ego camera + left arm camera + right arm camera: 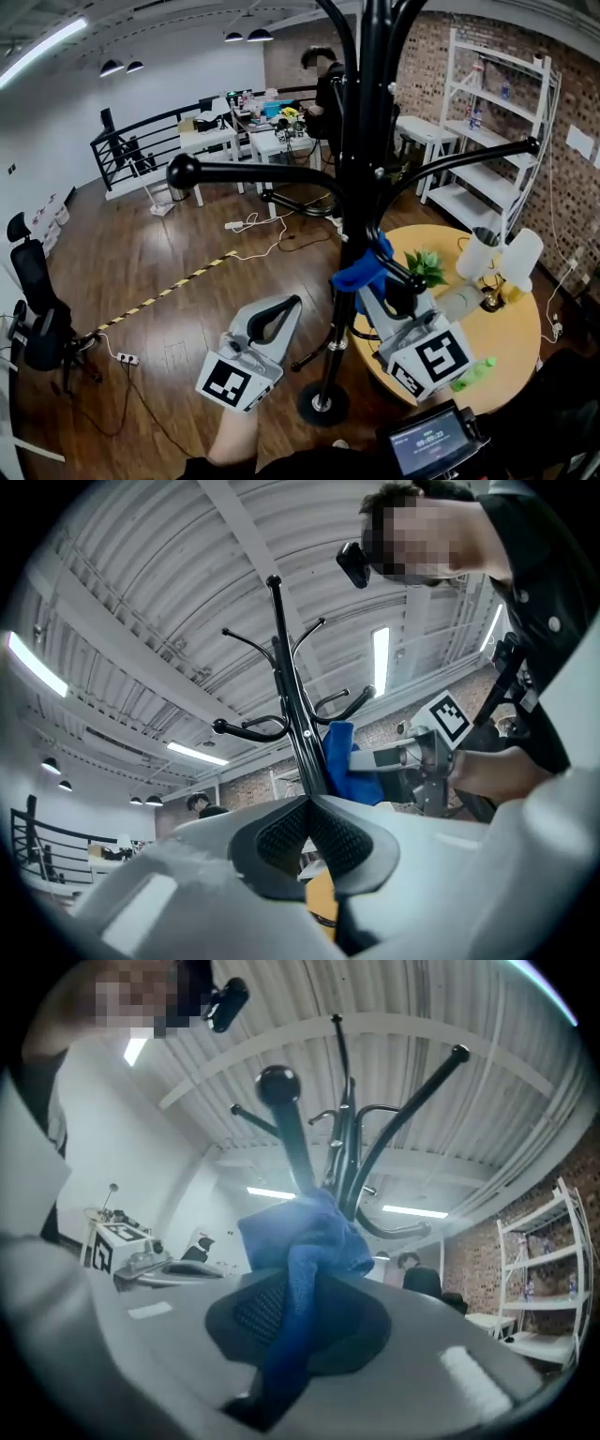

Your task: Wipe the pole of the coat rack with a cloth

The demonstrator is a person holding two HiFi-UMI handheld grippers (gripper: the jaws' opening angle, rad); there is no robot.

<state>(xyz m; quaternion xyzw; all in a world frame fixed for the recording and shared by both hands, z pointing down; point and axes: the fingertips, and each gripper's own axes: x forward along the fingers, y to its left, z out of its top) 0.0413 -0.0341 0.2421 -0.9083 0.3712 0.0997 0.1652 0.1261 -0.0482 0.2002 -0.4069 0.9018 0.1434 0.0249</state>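
1. Screen unit (431, 441) w/ lit digits sits at the bottom edge of the head view, right of centre.
2. Left gripper (286, 307), lower centre-left: jaws closed pad to pad, nothing betw. them. It hangs over the wood floor, just left of the rack, not touching it.
3. Right gripper (375, 284), lower centre-right: jaws clamped on the blue cloth (359, 272). In the right gripper view the cloth (305, 1241) bunches above the pads w/ a tail hanging down betw. them.
4. Cloth is pressed to the right side of the coat rack's black pole (362, 169), approx. mid-frame, below the curved hooks (244, 172).
5. Round base (322, 403) of the rack stands on the floor, beside the edge of a round wooden table (511, 347).
6. On the table: small green plant (427, 267) and two white cylinders (520, 258), kind unclear.
7. Left edge: black office chair (37, 309). Yellow-black tape strip (169, 292) runs across the floor.
8. Far back: white desks (248, 136) w/ clutter, a person (328, 89) in a dark top beside them, white shelving (487, 122) against the brick wall, upper right.
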